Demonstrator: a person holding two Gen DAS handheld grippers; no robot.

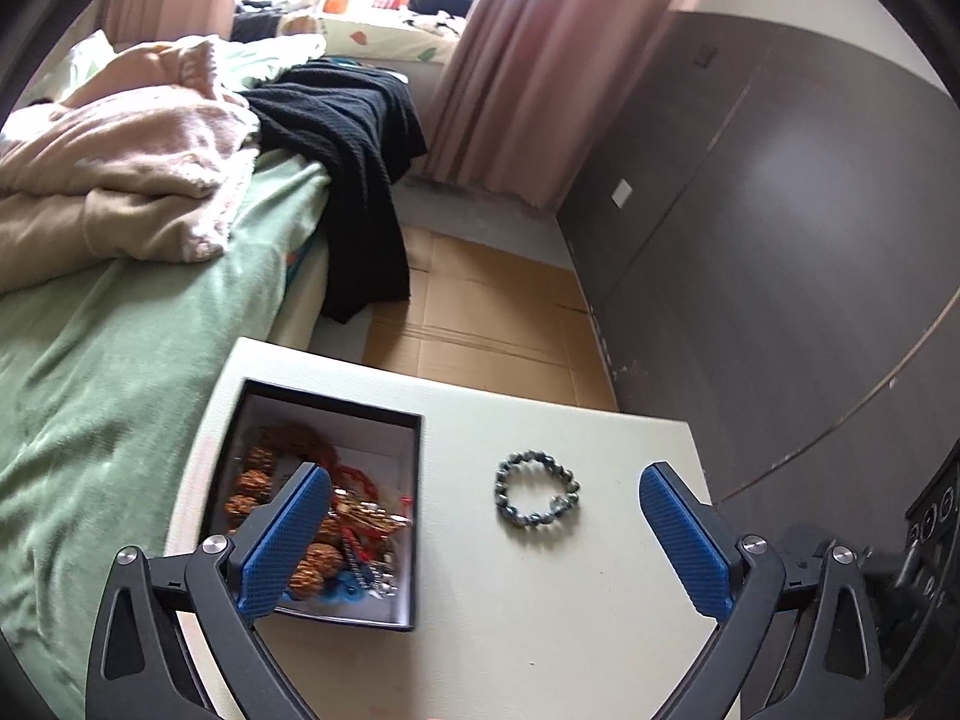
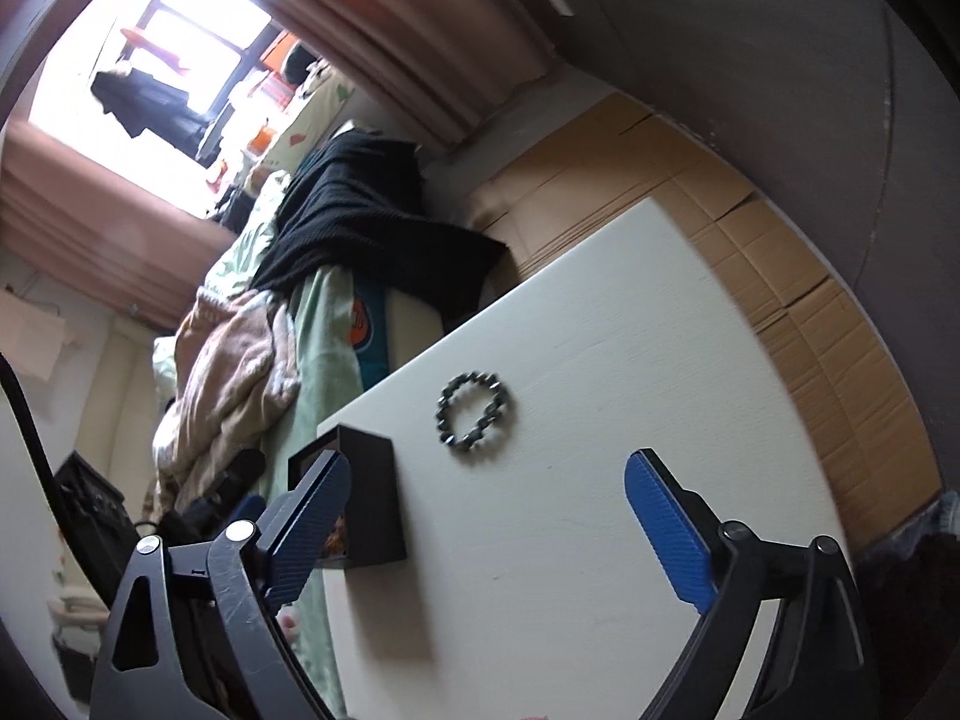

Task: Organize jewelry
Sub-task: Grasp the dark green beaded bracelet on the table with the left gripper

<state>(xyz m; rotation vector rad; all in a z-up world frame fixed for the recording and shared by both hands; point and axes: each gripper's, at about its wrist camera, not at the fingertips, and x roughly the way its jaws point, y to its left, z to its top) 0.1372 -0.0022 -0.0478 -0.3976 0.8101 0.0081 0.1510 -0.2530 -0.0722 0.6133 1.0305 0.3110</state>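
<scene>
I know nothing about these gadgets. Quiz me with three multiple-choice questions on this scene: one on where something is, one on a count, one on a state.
1. Where does the bracelet lie?
A. in the box
B. on the table, beside the box
C. on the bed

2. How many bracelets lie loose on the table?
A. one
B. two
C. three

3. How does the left gripper stand?
A. shut on the bracelet
C. shut on nothing
B. open, holding nothing

Answers:
1. B: it rests on the bare white top, apart from the black box.
2. A: only one beaded ring shows outside the box, in both views; the other jewelry is piled inside.
3. B: its blue fingers are spread wide with nothing between them. The right gripper is open too.
</scene>
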